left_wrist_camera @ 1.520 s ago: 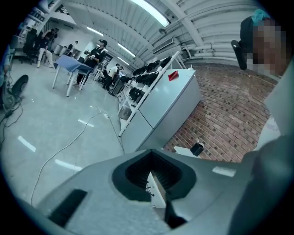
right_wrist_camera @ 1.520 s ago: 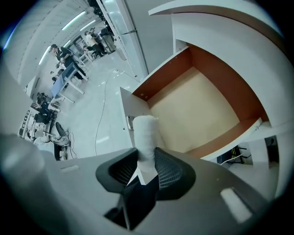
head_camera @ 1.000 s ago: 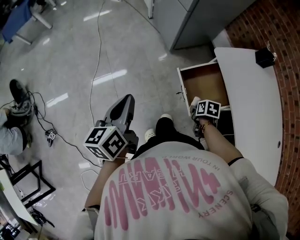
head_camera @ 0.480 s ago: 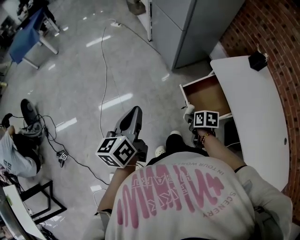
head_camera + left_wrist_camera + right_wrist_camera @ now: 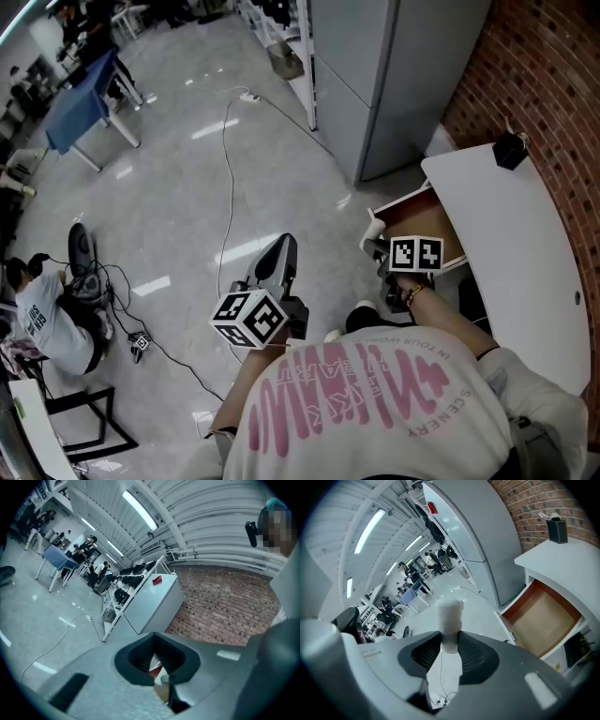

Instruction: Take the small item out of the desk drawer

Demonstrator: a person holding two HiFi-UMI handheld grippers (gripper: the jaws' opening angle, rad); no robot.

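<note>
My right gripper (image 5: 378,239) is shut on a small white cylinder-shaped item (image 5: 375,227), held in front of the open desk drawer (image 5: 441,220). In the right gripper view the white item (image 5: 451,618) sticks up between the pads of the right gripper (image 5: 451,637). The drawer (image 5: 543,616) lies to the lower right, its brown bottom bare. My left gripper (image 5: 279,255) hangs over the floor left of the drawer, jaws together, nothing in them. The left gripper (image 5: 153,645) points level toward a grey cabinet and a brick wall.
The white desk (image 5: 506,244) bears a small black box (image 5: 509,150) at its far end. A tall grey cabinet (image 5: 394,75) and a brick wall (image 5: 544,66) stand behind. A cable (image 5: 230,187) runs over the floor. A person (image 5: 47,319) sits at far left.
Both grippers have risen. The right one came up and back from the drawer's front corner with the white item in its jaws. The drawer stays open.
</note>
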